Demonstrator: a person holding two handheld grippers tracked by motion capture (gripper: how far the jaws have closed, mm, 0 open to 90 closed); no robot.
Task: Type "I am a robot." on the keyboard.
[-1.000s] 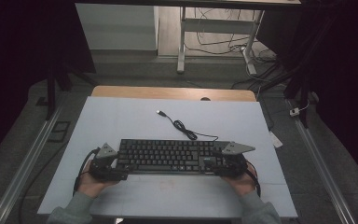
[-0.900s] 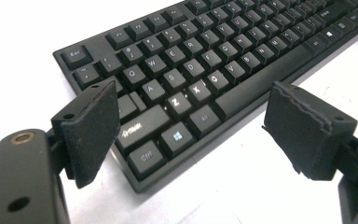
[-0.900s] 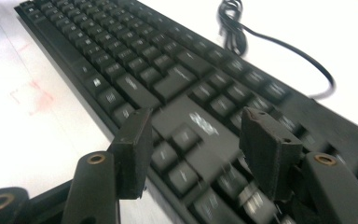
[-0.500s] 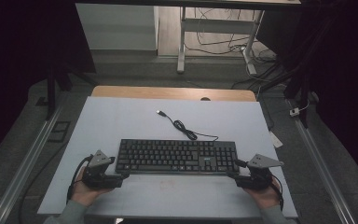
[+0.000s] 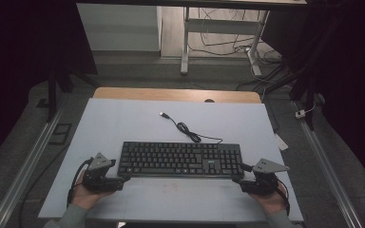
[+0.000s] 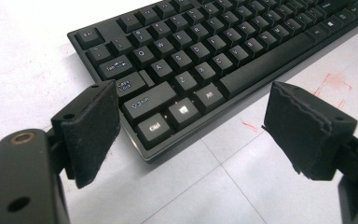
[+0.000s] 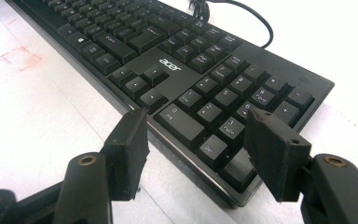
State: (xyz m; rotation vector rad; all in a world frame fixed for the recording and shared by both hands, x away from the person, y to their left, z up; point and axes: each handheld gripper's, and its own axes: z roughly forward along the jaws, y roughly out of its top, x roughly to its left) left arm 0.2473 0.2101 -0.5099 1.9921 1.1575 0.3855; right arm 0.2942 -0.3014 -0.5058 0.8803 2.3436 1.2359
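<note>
We see a big pale table with a smooth flat top, and a strip of brown wood runs along its far edge. On the table lies a long black keyboard, flat, near the person's side and about in the middle from left to right. It is made of hard plastic with many small square keys. In the right gripper view we read the word "acer" in white on the keyboard, and keys like "Del", "PgDn" and "End". In the left gripper view we read "Esc", "Tab", "Caps Lock", "Shift", "Ctrl" and "Alt". A thin black cable curls away from the back of the keyboard and ends in a small plug lying on the table. Some faint red marks are drawn on the table in front of the keyboard. The left gripper sits at the keyboard's left near corner, and its two black padded jaws are spread wide with nothing between them but that corner. The right gripper sits at the right near corner, and its jaws gape wide too and hold nothing. Nothing stands between the grippers and the keyboard.
</note>
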